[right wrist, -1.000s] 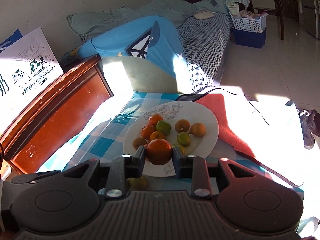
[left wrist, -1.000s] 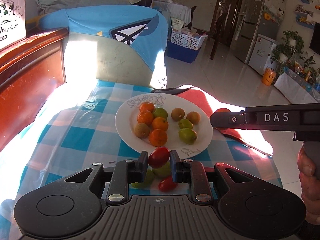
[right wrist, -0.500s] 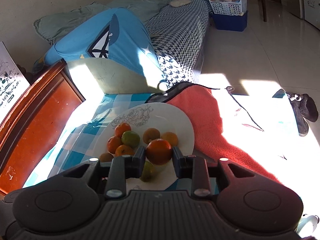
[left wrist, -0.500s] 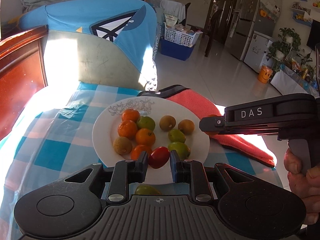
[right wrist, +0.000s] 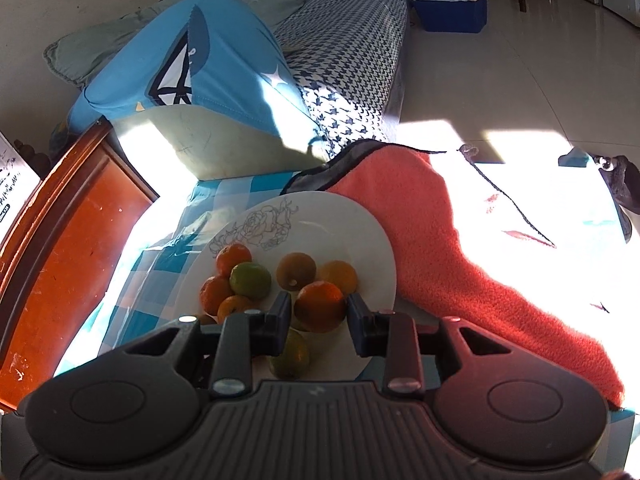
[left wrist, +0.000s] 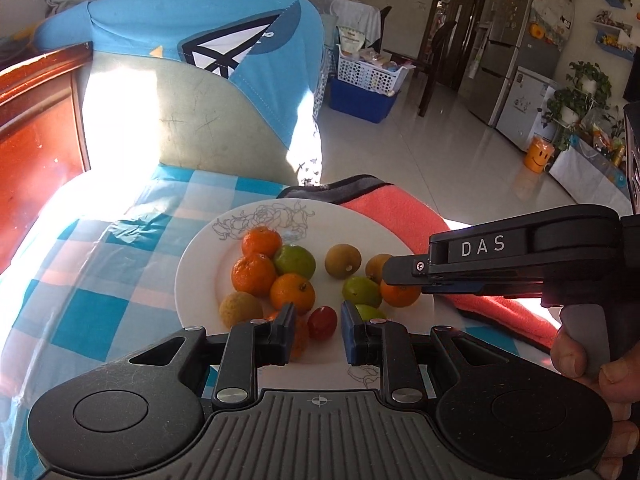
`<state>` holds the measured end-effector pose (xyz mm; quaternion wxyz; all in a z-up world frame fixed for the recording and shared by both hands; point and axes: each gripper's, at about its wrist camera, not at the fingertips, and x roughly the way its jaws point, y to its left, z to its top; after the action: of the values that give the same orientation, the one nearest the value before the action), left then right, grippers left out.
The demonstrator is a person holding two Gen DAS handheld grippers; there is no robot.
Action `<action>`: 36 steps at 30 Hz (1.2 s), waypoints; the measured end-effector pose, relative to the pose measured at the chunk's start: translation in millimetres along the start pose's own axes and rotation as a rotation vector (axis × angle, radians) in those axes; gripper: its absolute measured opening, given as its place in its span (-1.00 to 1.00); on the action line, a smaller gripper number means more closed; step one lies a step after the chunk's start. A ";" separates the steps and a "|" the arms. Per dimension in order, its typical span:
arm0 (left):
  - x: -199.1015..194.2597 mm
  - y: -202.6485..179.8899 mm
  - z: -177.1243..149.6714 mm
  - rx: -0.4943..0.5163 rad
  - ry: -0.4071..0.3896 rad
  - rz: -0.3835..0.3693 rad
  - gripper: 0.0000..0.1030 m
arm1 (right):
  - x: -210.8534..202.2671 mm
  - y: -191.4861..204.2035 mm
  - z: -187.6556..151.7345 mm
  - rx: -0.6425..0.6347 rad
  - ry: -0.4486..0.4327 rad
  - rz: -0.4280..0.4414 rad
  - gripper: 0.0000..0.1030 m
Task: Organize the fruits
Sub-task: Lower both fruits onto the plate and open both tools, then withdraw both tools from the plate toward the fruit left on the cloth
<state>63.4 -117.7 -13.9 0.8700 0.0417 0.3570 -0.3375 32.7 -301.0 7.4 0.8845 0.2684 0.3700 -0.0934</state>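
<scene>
— On the white plate (left wrist: 200, 256), where is the red tomato (left wrist: 322, 322) sitting?
— Between the left tool's (left wrist: 316, 326) parted jaws, now released. The right tool (right wrist: 318, 314) is opening around its orange (right wrist: 320, 306), no longer clamping.

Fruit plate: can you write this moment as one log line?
left gripper: open, around red fruit | right gripper: open, around orange | both over white plate
</scene>
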 end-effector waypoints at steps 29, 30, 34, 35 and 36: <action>-81.1 40.1 2.0 -0.044 0.014 0.186 0.92 | -40.7 18.3 -26.0 -0.067 -0.051 0.025 0.32; -86.1 41.8 -0.3 -0.044 0.014 0.188 0.92 | -42.6 19.9 -29.4 -0.071 -0.047 0.030 0.32; -98.6 46.6 -5.6 -0.056 0.004 0.193 0.92 | -50.8 26.3 -44.8 -0.087 -0.038 0.054 0.32; -100.8 47.8 -7.4 -0.061 0.005 0.195 0.92 | -52.5 28.4 -49.1 -0.095 -0.035 0.058 0.32; -102.0 49.1 -9.5 -0.069 0.009 0.204 0.92 | -53.9 31.1 -53.6 -0.104 -0.030 0.061 0.32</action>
<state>35.3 -20.0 36.9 0.8992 0.0494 0.3661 -0.2345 -26.6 -247.6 26.8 0.9052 0.2315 0.3526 -0.0511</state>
